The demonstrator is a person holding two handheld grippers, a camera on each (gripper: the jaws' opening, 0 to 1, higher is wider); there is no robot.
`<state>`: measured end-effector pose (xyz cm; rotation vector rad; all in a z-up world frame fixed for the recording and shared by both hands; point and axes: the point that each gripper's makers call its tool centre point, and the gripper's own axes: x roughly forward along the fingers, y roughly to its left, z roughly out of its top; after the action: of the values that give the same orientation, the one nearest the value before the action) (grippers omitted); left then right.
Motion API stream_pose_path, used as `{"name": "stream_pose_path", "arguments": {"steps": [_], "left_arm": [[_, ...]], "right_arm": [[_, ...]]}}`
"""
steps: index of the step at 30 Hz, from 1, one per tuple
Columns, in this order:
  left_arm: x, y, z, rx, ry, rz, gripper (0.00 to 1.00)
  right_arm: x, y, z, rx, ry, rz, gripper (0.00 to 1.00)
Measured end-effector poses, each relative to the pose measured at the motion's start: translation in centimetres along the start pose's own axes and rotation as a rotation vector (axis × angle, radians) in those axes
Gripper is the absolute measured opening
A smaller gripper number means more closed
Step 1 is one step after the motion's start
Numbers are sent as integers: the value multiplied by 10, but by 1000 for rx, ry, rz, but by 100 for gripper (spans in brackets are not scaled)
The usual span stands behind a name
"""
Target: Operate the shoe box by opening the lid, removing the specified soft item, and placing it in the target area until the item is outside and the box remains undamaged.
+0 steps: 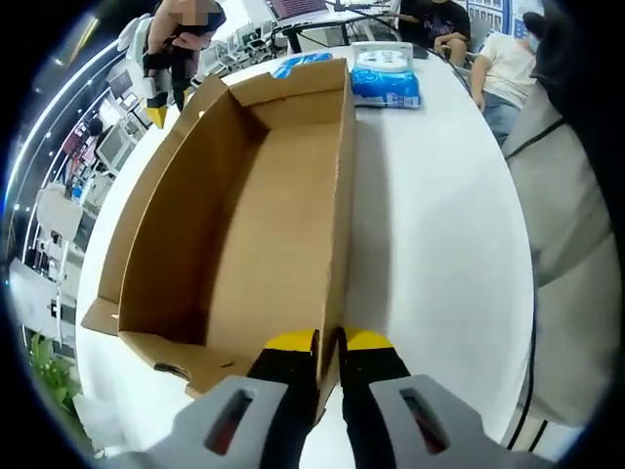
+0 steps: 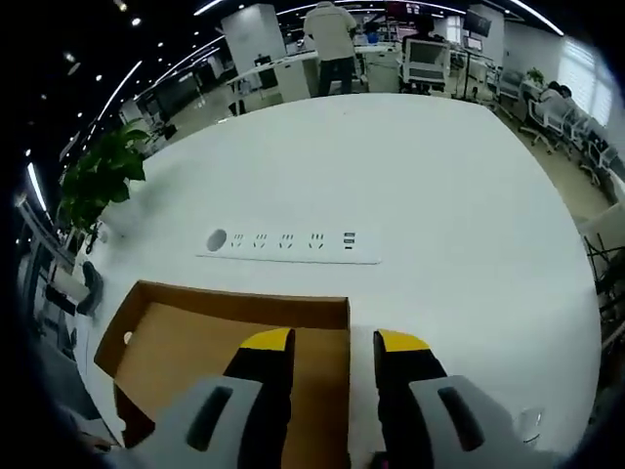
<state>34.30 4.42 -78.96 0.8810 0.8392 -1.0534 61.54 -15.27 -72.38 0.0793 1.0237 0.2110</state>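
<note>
Left gripper view: left hand-held gripper [image 1: 329,344] clamped on open shoe box [image 1: 244,225] wall; tissue pack [image 1: 385,76] print unreadable.

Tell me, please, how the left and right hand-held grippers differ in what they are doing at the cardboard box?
The left hand-held gripper has its jaws nearly closed, pinching the cardboard box wall; the right hand-held gripper has its jaws apart, gripping nothing. The left sits at the box's corner on the white table; the right hovers above the box. Both have yellow-tipped black jaws.
</note>
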Motion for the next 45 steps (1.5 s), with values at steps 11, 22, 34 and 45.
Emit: {"name": "stream_pose_path", "arguments": {"steps": [11,22,34,45], "left_arm": [[0,-1,0,31,-4,-2,6],[0,1,-1,-22,13,3,7],[0,1,-2,-32,24,7,7],[1,5,-4,-28,37,1,6]], "right_arm": [[14,-3,-19,-28,51,-23,16],[16,-10,-31,-30,52,-23,0],[-3,-2,-30,-57,-5,-7,0],[-19,-1,-9,-22,-86,18,0]]}}
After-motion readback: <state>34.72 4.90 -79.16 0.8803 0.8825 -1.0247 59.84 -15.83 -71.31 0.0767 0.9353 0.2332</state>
